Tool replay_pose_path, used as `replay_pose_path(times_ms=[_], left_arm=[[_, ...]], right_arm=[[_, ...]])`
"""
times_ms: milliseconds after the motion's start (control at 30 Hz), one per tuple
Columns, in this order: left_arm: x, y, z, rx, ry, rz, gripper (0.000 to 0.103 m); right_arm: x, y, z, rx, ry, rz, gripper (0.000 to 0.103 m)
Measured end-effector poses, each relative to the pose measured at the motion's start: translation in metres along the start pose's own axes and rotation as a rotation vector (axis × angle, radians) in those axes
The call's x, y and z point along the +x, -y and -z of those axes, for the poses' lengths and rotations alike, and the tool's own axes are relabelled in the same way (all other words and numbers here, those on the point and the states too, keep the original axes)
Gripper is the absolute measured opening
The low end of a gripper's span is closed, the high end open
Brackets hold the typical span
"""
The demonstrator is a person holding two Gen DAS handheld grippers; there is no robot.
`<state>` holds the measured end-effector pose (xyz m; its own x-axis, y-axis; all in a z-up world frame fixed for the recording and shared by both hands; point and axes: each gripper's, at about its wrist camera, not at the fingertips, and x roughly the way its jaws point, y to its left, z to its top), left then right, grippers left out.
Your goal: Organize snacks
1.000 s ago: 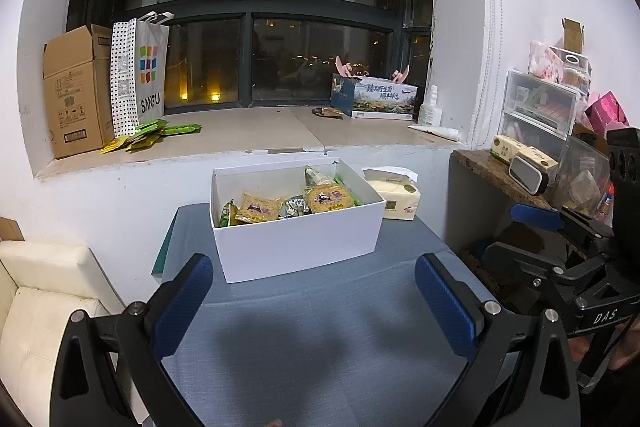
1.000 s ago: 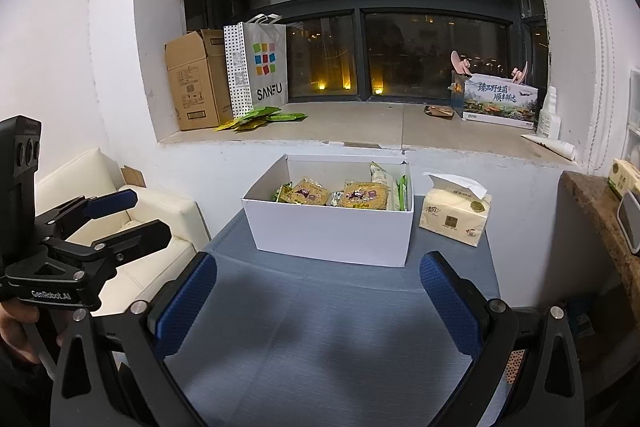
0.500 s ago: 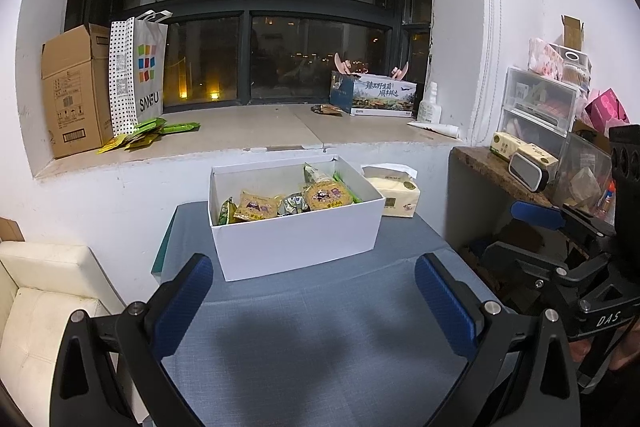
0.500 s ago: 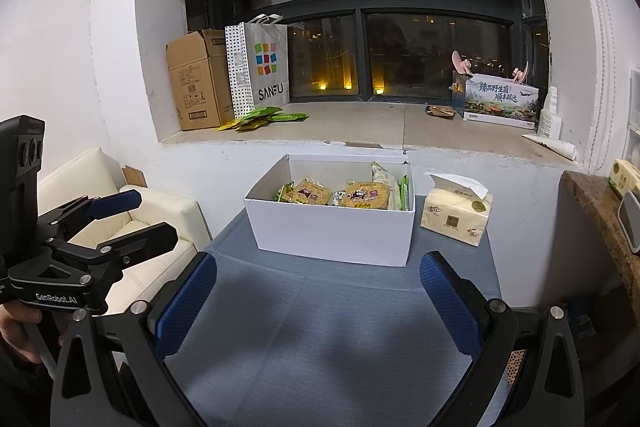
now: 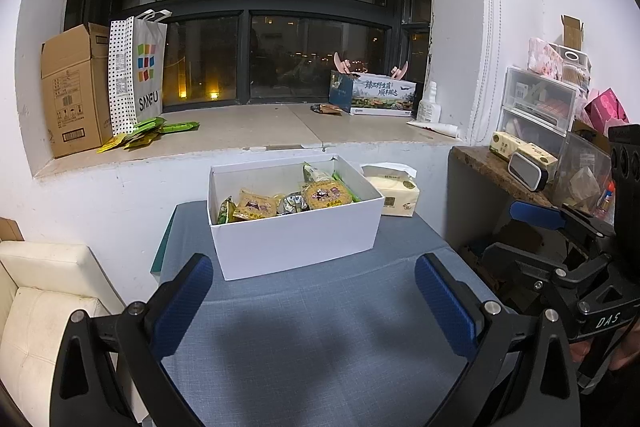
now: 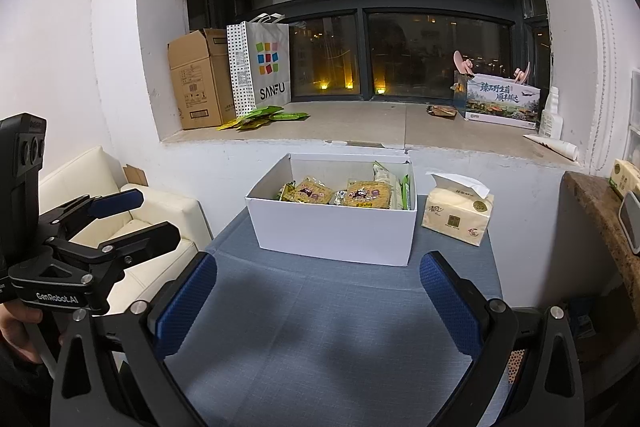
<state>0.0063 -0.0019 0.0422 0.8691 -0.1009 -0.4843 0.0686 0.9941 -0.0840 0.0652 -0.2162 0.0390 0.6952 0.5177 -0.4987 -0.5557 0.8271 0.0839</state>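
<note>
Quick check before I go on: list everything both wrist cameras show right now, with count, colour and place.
White cardboard box: 1, white, on blue-grey tablecloth.
Snack packets: several, yellow and green, inside box.
Tissue pack: 1, beige, right of box.
Green sachets: several, on windowsill.
Brown carton: 1, sill's left end.
SANFU paper bag: 1, white, beside carton.
Printed box: 1, sill's right.
Cream sofa: 1, left of table.
Left gripper: open, empty.
Right gripper: open, empty.

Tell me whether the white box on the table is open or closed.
Open. The white box has no lid on top, and snack packets show inside it from both wrist views.
</note>
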Motion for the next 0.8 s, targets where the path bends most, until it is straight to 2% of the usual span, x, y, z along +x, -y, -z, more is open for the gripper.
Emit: replay_pose_path(times_ms=[800], left_arm=[[0.0022, 0.0012, -0.0005, 0.002, -0.005, 0.005, 0.103]], right_arm=[[-0.0003, -0.0020, 0.0009, 0.000, -0.002, 0.001, 0.103]])
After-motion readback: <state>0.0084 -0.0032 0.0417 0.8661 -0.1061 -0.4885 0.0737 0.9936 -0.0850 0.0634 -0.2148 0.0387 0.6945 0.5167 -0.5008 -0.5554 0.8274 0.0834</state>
